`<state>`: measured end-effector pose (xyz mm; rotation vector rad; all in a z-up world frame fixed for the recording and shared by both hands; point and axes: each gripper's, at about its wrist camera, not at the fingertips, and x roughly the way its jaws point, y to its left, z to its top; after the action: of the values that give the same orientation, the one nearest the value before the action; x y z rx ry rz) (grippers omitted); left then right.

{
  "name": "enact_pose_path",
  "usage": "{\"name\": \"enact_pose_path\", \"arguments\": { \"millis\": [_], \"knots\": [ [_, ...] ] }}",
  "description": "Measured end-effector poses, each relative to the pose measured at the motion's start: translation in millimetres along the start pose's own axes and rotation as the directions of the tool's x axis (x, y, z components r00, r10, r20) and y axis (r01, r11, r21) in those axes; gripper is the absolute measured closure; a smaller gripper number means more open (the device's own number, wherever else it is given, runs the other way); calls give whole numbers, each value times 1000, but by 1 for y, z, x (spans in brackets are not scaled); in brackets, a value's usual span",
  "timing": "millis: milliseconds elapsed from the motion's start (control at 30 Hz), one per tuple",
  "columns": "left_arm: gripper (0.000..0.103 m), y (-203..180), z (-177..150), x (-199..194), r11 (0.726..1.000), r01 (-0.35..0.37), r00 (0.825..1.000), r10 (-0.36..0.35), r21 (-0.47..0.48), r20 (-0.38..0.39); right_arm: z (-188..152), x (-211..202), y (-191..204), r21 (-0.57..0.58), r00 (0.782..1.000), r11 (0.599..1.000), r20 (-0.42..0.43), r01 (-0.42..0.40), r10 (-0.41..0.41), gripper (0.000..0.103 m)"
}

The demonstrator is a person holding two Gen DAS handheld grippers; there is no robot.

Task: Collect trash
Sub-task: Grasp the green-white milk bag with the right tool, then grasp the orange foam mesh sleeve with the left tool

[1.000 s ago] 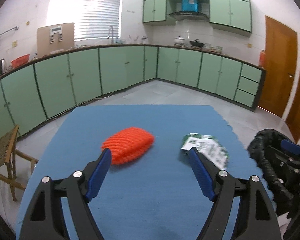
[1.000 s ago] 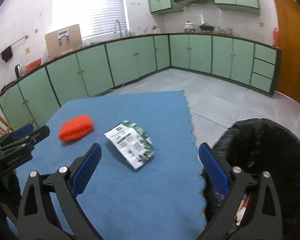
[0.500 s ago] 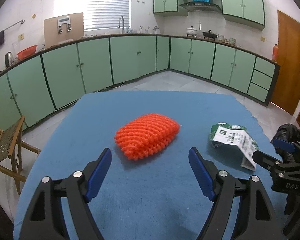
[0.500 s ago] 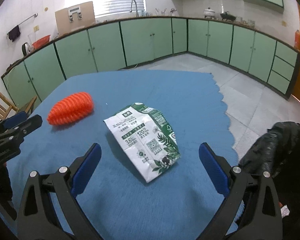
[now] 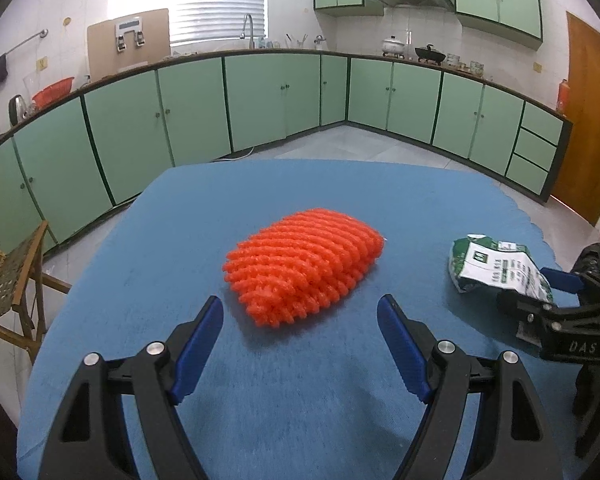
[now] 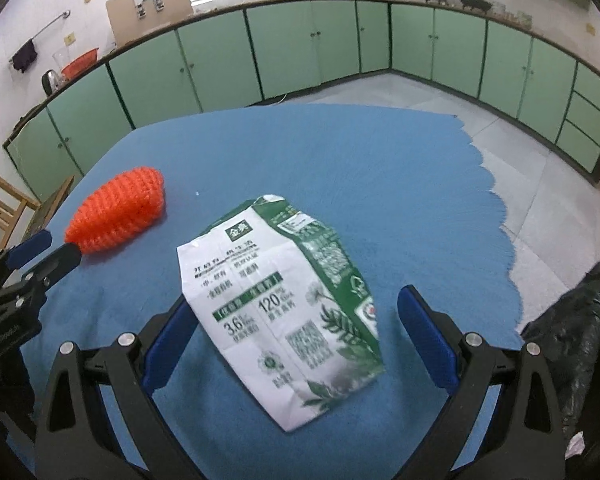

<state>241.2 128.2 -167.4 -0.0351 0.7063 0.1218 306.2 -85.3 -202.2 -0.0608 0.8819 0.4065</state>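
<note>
An orange foam net [image 5: 305, 264] lies on the blue table cloth [image 5: 260, 400], just ahead of my open left gripper [image 5: 300, 316]; it also shows in the right wrist view [image 6: 118, 210]. A crushed green and white milk carton [image 6: 288, 320] lies flat between the open fingers of my right gripper [image 6: 296, 320]; it also shows in the left wrist view [image 5: 496, 268]. Neither gripper holds anything. The left gripper [image 6: 32, 256] shows at the left edge of the right wrist view, the right gripper [image 5: 556, 300] at the right edge of the left wrist view.
A black trash bag [image 6: 580, 340] stands off the table's right edge, with scraps inside. A wooden chair [image 5: 16, 280] stands left of the table. Green kitchen cabinets [image 5: 284, 96] line the far walls. The cloth's scalloped right edge [image 6: 504, 216] lies near the bag.
Both grippers have moved forward and lower. The orange net now sits just ahead of the left fingers and the carton lies between the right fingers. Both stay open.
</note>
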Motion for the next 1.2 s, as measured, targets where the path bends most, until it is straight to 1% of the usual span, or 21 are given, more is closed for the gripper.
{"name": "enact_pose_path", "arguments": {
  "millis": [67,167,300,333,367,400,467,533,633,733,933,1000,1200],
  "knots": [
    [25,3,4,5,1000,-2,1000,2,-4,-1,0,0,4,-16,1000,1000,-2,-21,21,26],
    [25,4,10,13,1000,-5,1000,5,-2,-8,-1,-3,6,-11,999,999,2,-36,37,28],
    [26,7,15,24,1000,6,1000,-6,-3,-25,-3,-10,9,-12,999,999,20,-31,32,29],
    [35,8,16,27,1000,9,1000,-9,-6,-30,-4,-12,10,-7,999,1000,25,-30,30,30],
    [41,8,16,30,1000,15,999,-15,-7,-41,-5,-13,10,-2,999,1000,28,-30,30,30],
    [51,8,16,32,1000,20,999,-21,-7,-49,-5,-14,11,6,999,1000,32,-31,31,30],
    [59,8,15,32,1000,21,998,-21,-2,-51,-7,-17,12,22,999,999,36,-26,25,31],
    [72,7,15,30,1000,17,999,-17,4,-44,-7,-19,13,30,999,999,42,-23,21,32],
    [79,7,14,25,1000,20,999,-20,4,-37,-8,-25,17,41,998,999,53,-22,19,33],
    [81,6,13,13,1000,30,999,-30,4,-19,-7,-34,18,58,997,998,69,-26,22,35],
    [81,-1,10,-15,999,49,999,-49,8,0,-9,-60,16,74,994,997,110,-23,15,36],
    [81,-3,9,-24,999,43,999,-43,20,3,-9,-72,15,86,991,996,130,-23,12,36],
    [81,-7,8,-56,998,63,997,-64,21,32,-10,-106,16,101,983,995,186,-18,-1,36]
  ]
}}
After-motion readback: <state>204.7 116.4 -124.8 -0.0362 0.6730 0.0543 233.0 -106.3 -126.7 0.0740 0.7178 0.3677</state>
